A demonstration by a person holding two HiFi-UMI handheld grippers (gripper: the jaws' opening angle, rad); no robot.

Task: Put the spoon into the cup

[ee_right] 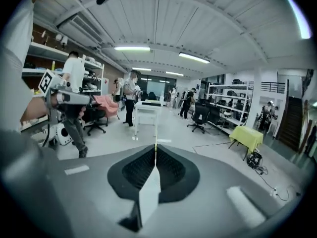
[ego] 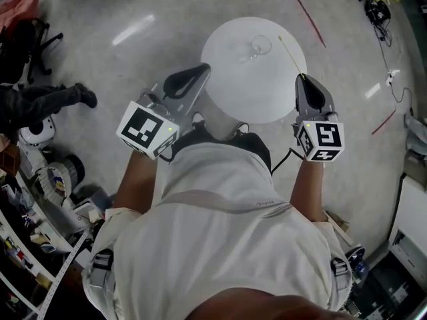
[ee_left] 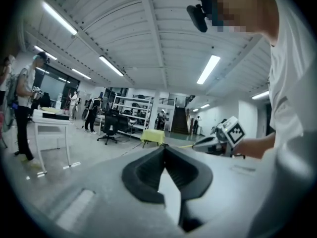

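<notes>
A clear glass cup (ego: 259, 45) stands on the round white table (ego: 227, 85) in the head view. My right gripper (ego: 302, 77) hangs over the table's right edge, shut on a thin yellow-green spoon (ego: 290, 55) whose free end points up-left toward the cup. In the right gripper view the spoon (ee_right: 155, 150) sticks out straight ahead from the closed jaws of the right gripper (ee_right: 155, 157). My left gripper (ego: 203, 67) is at the table's left edge, shut with nothing in it. The left gripper (ee_left: 165, 148) shows closed jaws in its own view, which also catches the right gripper (ee_left: 197, 143).
A person's dark legs (ego: 47, 100) and an office chair (ego: 30, 39) are on the floor at the left. Cluttered shelves (ego: 33, 245) run along the lower left. Cables (ego: 377, 9) and red floor lines (ego: 303, 12) lie at the upper right.
</notes>
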